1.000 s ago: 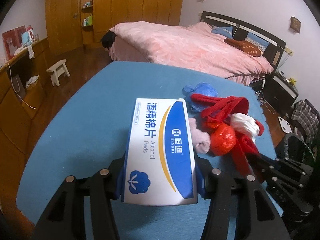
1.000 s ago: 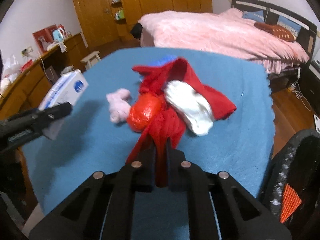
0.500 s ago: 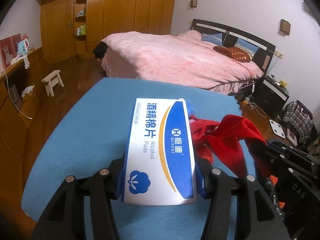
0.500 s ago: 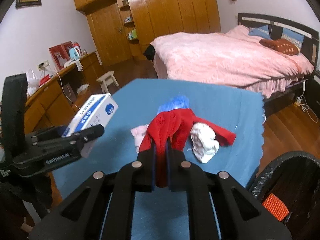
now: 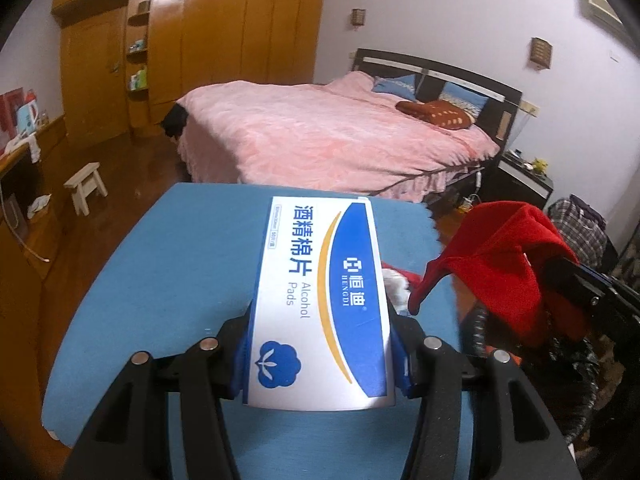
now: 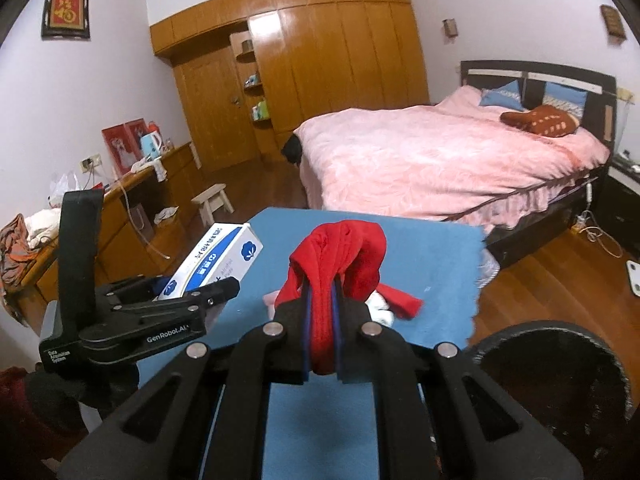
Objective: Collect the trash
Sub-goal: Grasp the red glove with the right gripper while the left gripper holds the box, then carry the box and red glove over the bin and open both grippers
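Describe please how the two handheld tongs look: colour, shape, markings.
Both tongs, left and right, are matte black with angular, cut-out arms, silver round rivets and blue pads on the inner faces. The left body carries white lettering, "GenRobot.AI" and "Data Acquisition System". No cables or sleeves are visible.

White box [image 5: 320,304] with blue panel, yellow arc, blue lettering. Red cloth [image 6: 340,256], blue tablecloth [image 5: 180,280], pink bedspread [image 6: 440,152]. Brown spotted cushion [image 5: 436,114], black grippers [image 6: 320,312], orange-brown wooden wardrobe [image 6: 340,60].
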`<action>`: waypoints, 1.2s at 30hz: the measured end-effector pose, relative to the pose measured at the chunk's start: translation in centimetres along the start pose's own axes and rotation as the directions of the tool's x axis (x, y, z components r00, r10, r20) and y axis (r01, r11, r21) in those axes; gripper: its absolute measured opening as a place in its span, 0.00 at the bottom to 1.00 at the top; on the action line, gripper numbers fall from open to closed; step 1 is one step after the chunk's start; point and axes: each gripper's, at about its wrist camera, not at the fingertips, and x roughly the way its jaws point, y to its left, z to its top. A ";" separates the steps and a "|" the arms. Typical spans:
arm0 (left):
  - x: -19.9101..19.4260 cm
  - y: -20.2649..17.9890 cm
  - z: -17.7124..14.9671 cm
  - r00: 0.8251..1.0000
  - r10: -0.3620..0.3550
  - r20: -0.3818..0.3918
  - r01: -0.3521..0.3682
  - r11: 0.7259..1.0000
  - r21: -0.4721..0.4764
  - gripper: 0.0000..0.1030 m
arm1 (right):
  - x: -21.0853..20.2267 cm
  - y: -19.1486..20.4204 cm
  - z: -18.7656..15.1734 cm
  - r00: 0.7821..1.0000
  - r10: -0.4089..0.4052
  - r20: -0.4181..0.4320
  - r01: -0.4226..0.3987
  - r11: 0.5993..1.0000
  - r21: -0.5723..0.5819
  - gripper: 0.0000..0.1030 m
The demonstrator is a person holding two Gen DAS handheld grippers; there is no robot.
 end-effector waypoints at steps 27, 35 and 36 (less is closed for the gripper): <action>2.0 -20.8 -2.9 0.938 -0.339 -0.076 0.347 0.902 0.257 0.53 | -11.8 -15.8 -9.2 0.912 -0.406 -0.062 0.409 0.887 0.214 0.10; 3.9 -24.3 -4.0 0.898 -0.415 -0.150 0.441 0.855 0.275 0.59 | -11.3 -18.7 -11.4 0.880 -0.459 -0.120 0.474 0.847 0.240 0.33; 4.0 -24.5 -4.0 0.896 -0.418 -0.152 0.445 0.853 0.272 0.67 | -11.3 -18.9 -11.6 0.875 -0.468 -0.123 0.484 0.842 0.239 0.42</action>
